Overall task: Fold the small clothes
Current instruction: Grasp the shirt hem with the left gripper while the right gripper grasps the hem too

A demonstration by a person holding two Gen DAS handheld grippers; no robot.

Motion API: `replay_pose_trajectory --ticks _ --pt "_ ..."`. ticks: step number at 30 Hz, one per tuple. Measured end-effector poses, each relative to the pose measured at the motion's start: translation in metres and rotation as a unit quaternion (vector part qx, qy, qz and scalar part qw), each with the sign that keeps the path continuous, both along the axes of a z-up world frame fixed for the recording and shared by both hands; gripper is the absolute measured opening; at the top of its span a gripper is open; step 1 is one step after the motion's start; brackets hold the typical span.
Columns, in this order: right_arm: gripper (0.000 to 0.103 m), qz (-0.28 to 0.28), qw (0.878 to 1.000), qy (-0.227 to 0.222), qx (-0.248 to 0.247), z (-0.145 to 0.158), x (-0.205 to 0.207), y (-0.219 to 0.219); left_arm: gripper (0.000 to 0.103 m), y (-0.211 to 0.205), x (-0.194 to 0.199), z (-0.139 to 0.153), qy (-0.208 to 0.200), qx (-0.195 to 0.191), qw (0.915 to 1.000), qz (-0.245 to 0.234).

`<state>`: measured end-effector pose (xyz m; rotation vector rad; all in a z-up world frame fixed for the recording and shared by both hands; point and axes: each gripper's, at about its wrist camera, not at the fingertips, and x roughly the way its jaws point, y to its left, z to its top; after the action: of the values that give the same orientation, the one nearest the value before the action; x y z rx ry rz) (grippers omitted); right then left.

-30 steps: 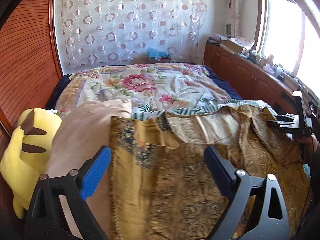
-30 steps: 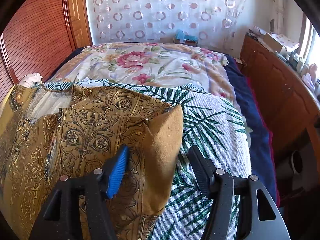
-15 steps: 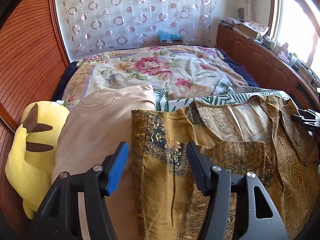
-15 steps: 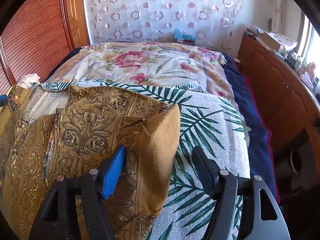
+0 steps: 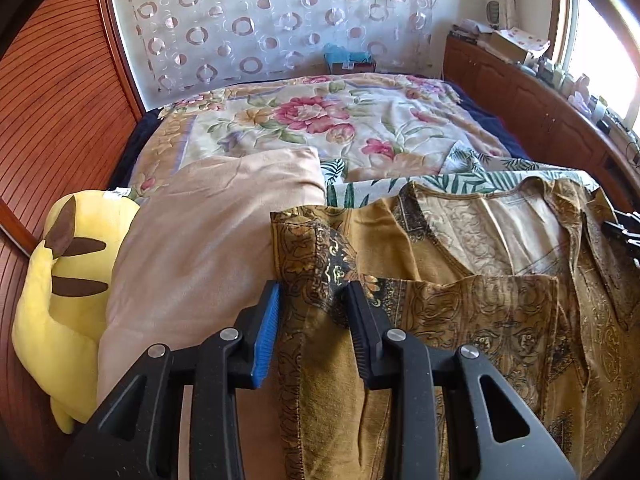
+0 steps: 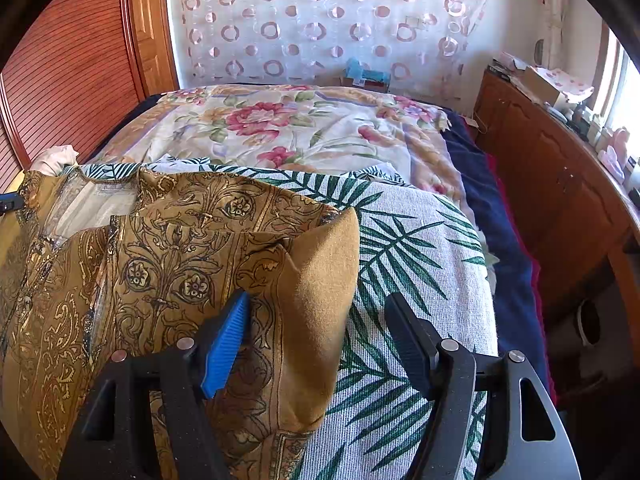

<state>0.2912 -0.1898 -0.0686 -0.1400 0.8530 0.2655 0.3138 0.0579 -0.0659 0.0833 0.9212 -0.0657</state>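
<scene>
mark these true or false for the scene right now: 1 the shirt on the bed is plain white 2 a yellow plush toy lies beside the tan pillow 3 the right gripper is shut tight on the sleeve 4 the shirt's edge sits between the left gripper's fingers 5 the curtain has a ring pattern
1. False. The shirt is mustard gold with a dark ornate print.
2. True. The yellow plush toy lies left of the tan pillow.
3. False. The right gripper stands open, with the folded sleeve between its fingers.
4. True. The left gripper is closing with the shirt's edge between its fingers.
5. True. The curtain shows rings and dots.
</scene>
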Motion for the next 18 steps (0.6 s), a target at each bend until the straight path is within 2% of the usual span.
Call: replay_pose_trajectory --ticks 5,6,7,8,15,18 --pt "0.071 0.0 1.0 -0.001 -0.001 0.0 0.0 0.0 0.033 -0.001 -0.002 0.0 -0.006 0.014 0.9999 -0.005" --pt "0.071 0.0 1.0 -0.001 -0.002 0.0 0.0 0.0 0.019 0.0 -0.004 0.002 -0.009 0.013 0.9998 -0.009" --pt "0.071 0.0 1.0 -0.001 -0.002 0.0 0.0 0.0 0.011 0.0 -0.005 0.004 -0.013 0.013 0.9998 -0.009" --pt "0.071 0.0 1.0 -0.001 -0.002 0.0 0.0 -0.001 0.008 0.001 -0.007 0.007 -0.019 0.01 0.9997 -0.011" --pt "0.071 0.001 1.0 -0.002 -0.003 -0.001 0.0 -0.001 0.007 0.01 -0.012 0.021 -0.035 0.011 0.9993 -0.006" --pt "0.071 0.001 1.0 -0.002 -0.003 -0.001 0.0 0.0 0.007 0.014 -0.016 0.029 -0.047 -0.005 0.9989 -0.003"
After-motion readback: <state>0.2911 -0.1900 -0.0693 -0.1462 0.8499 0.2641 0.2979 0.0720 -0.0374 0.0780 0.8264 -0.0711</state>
